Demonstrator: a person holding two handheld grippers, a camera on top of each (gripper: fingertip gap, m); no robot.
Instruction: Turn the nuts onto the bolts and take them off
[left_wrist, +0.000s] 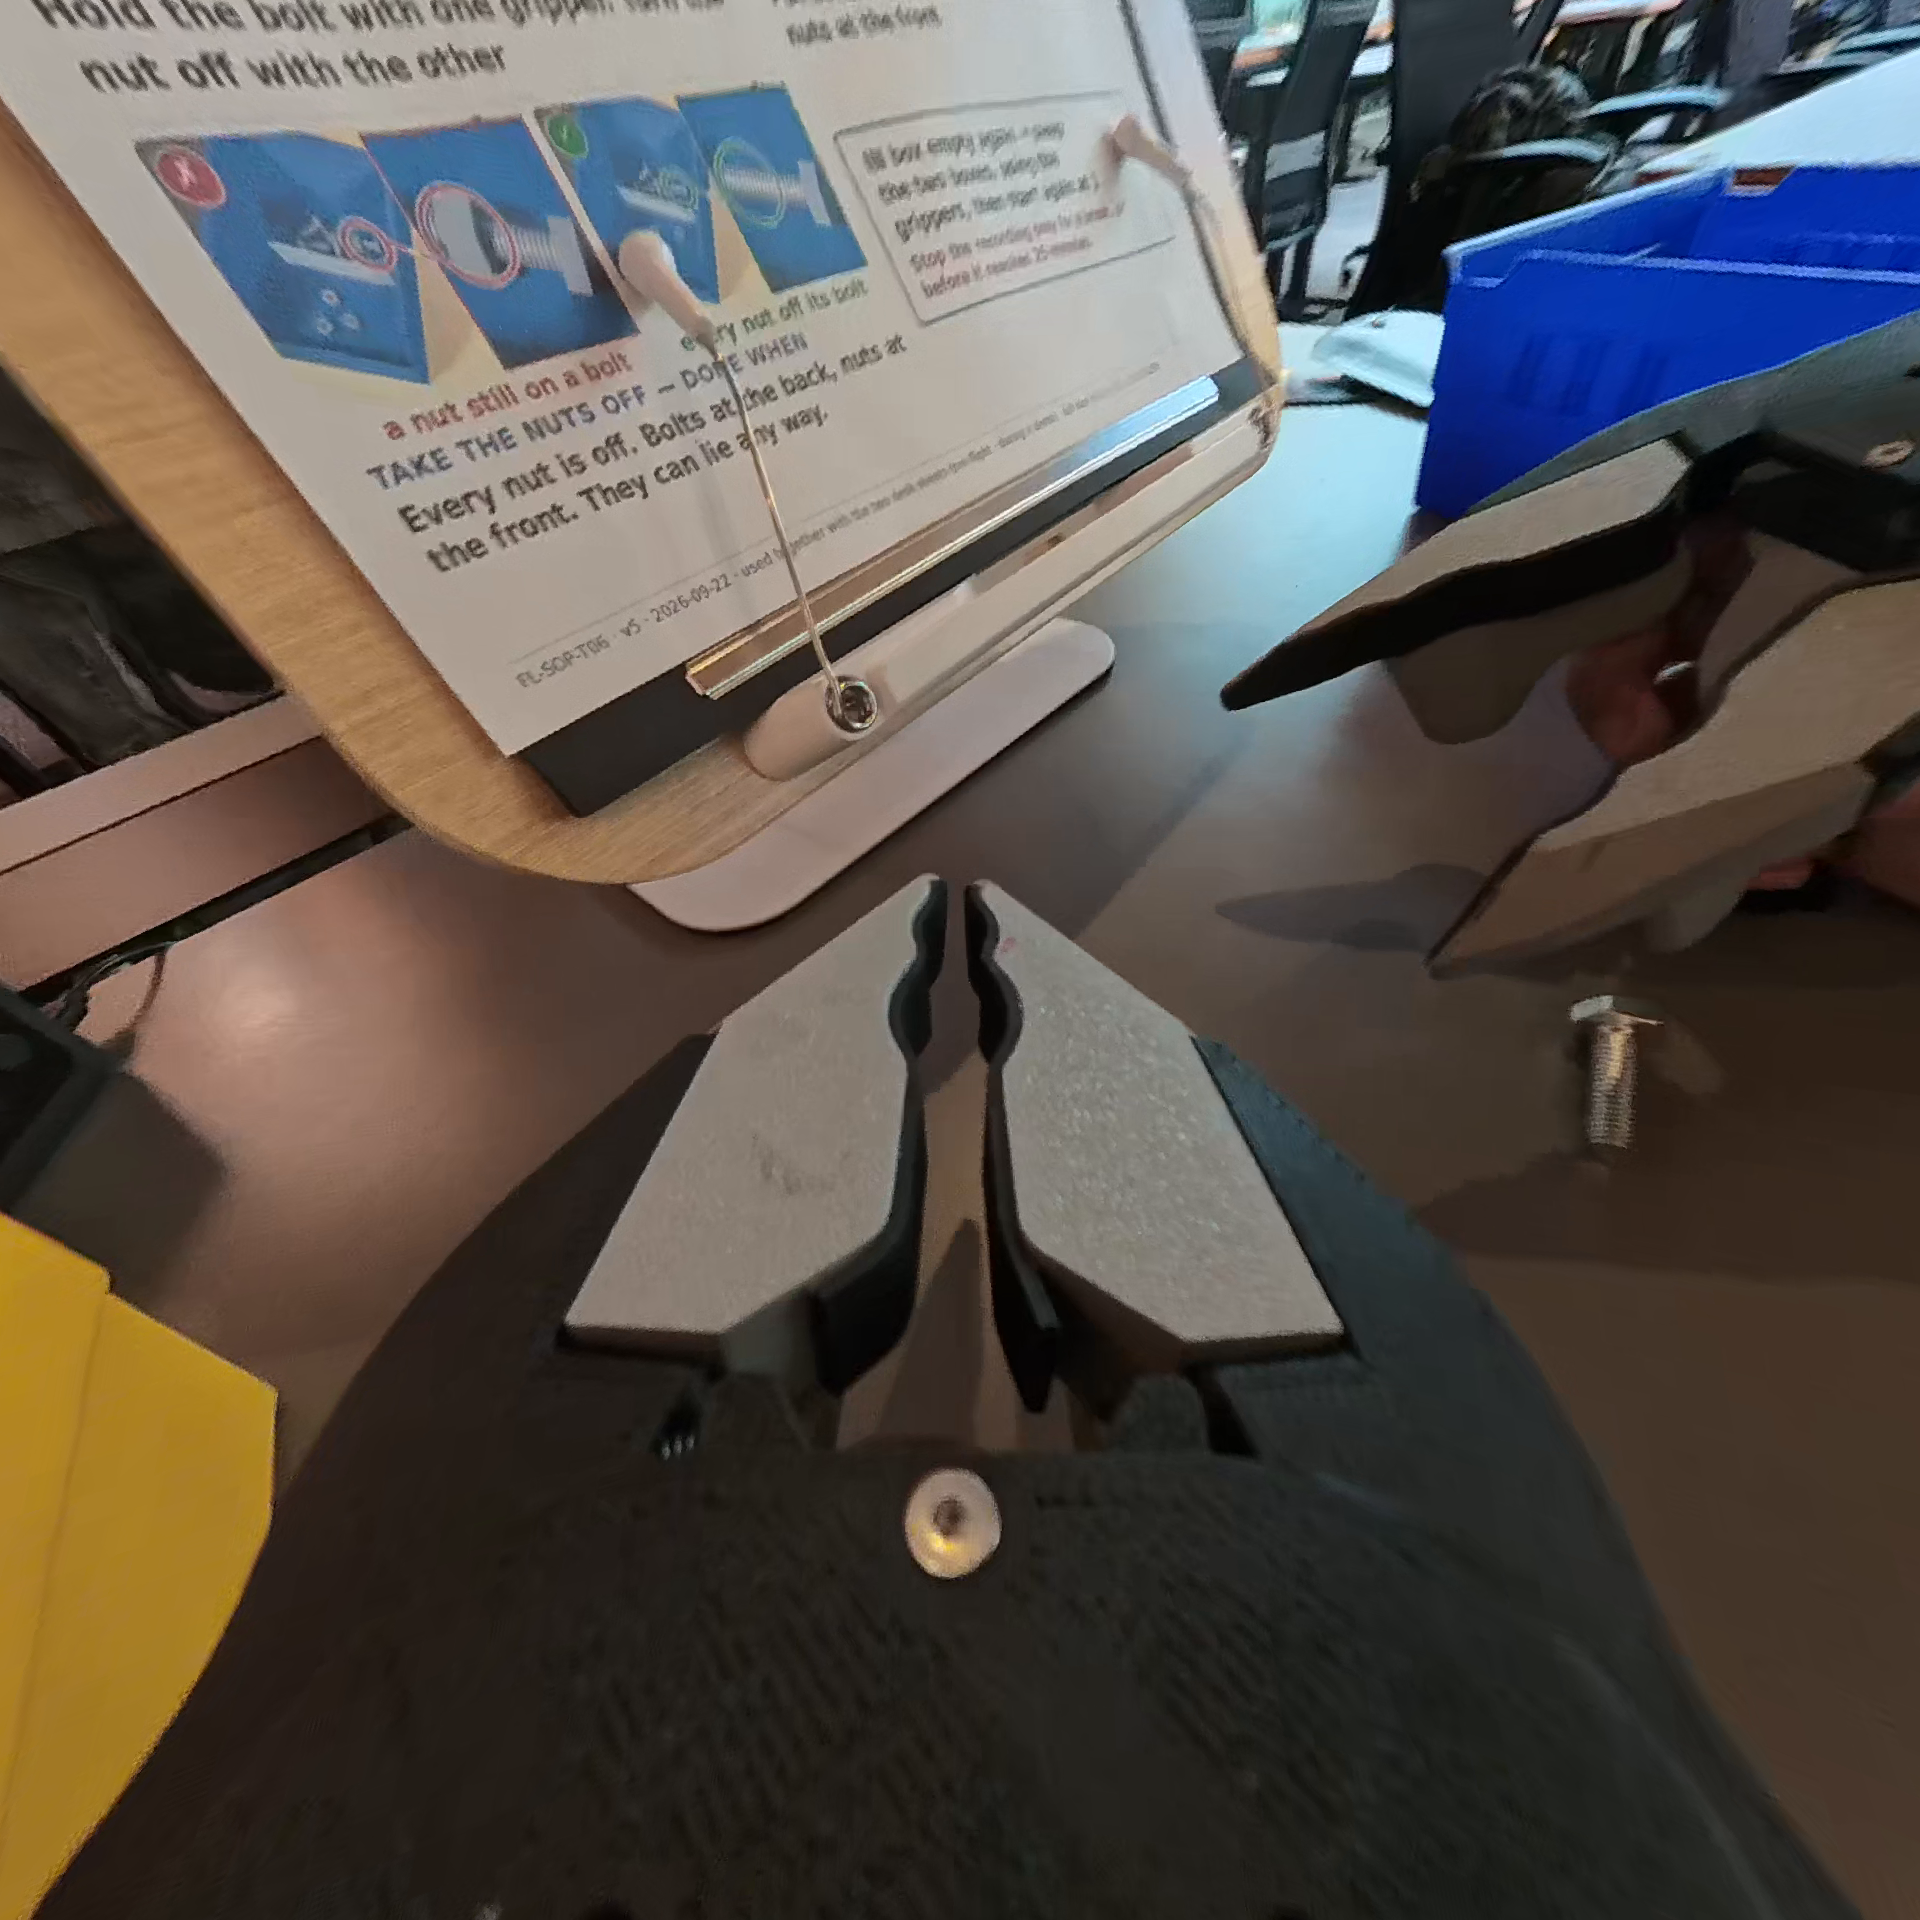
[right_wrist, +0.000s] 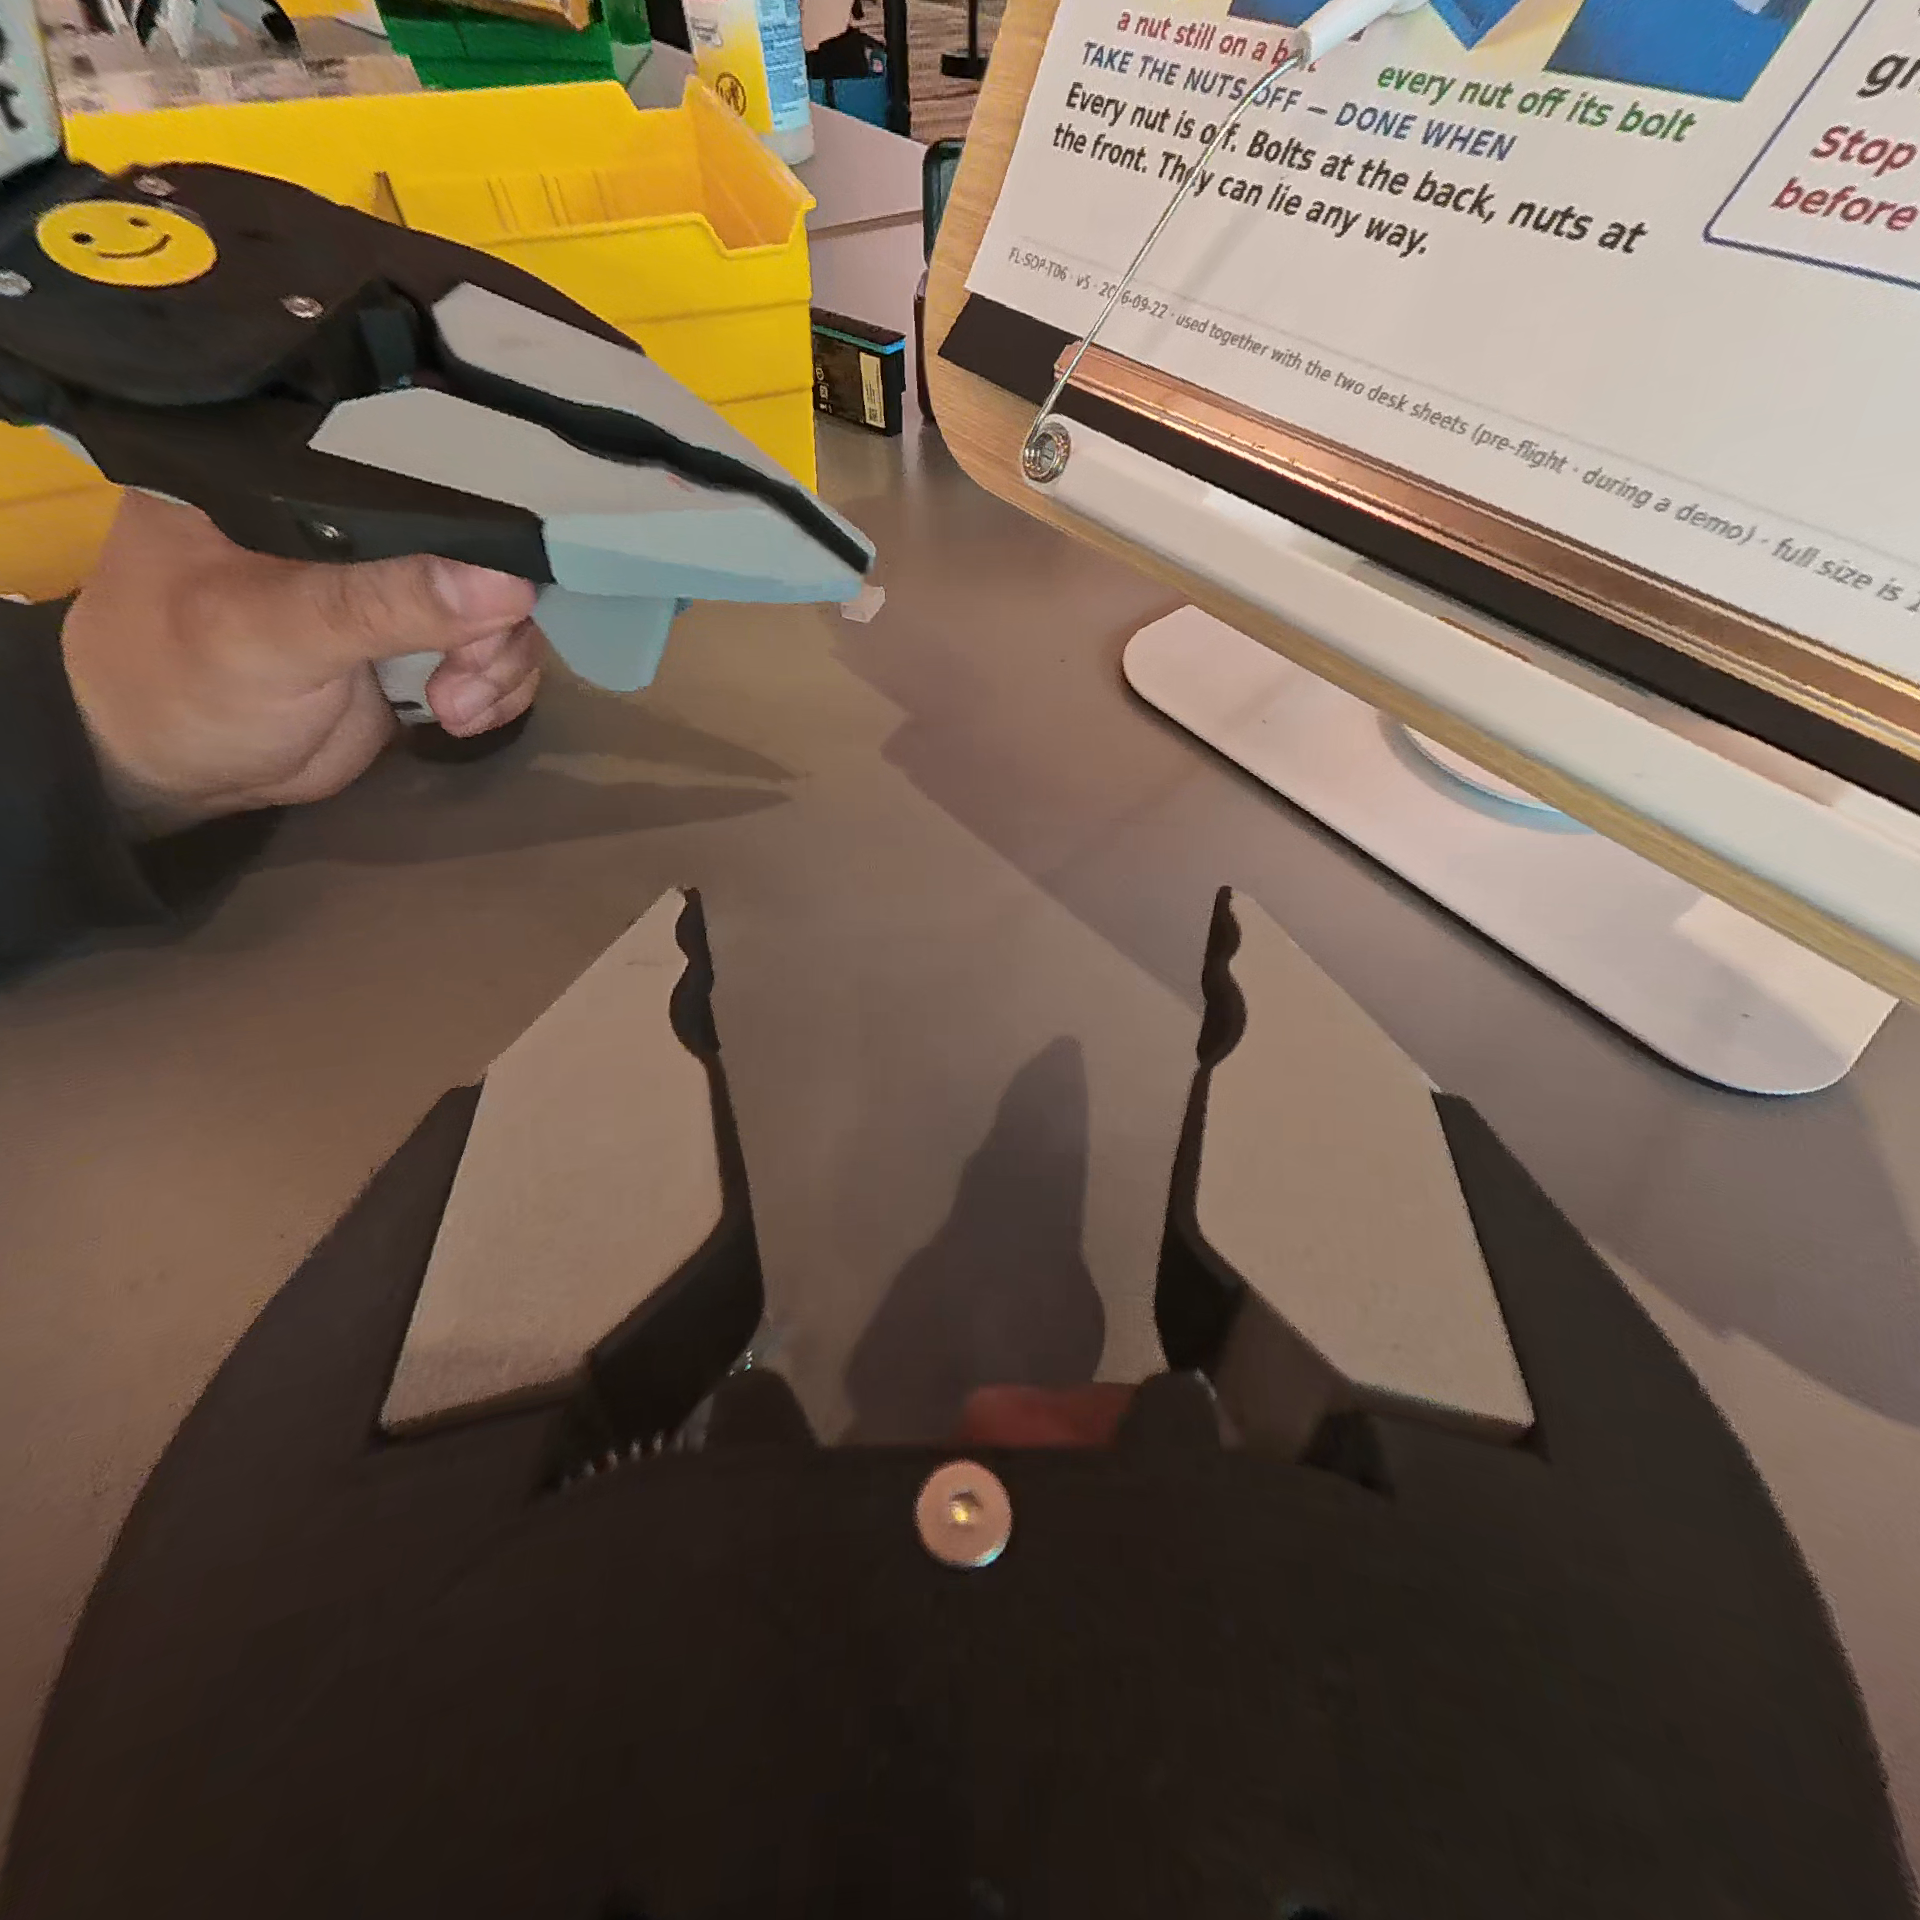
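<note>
- Left wrist view: left gripper (left_wrist: 956, 914) has its fingers almost together, thin gap only, nothing between them, above the brown table (left_wrist: 416, 1039).
- Bolt (left_wrist: 1610, 1075) lies loose on the table to the right, head pointing away, just below the right gripper (left_wrist: 1340, 790). No nut visible.
- Document stand (left_wrist: 644, 436) with instruction sheet ahead; blue bin (left_wrist: 1683, 343) far right.
- Right wrist view: right gripper (right_wrist: 956, 935) spread wide, empty, over bare table (right_wrist: 935, 727).
- Left gripper (right_wrist: 857, 577) at left, closed, held by a hand (right_wrist: 281, 675); yellow bin (right_wrist: 623, 239) behind it.
</note>
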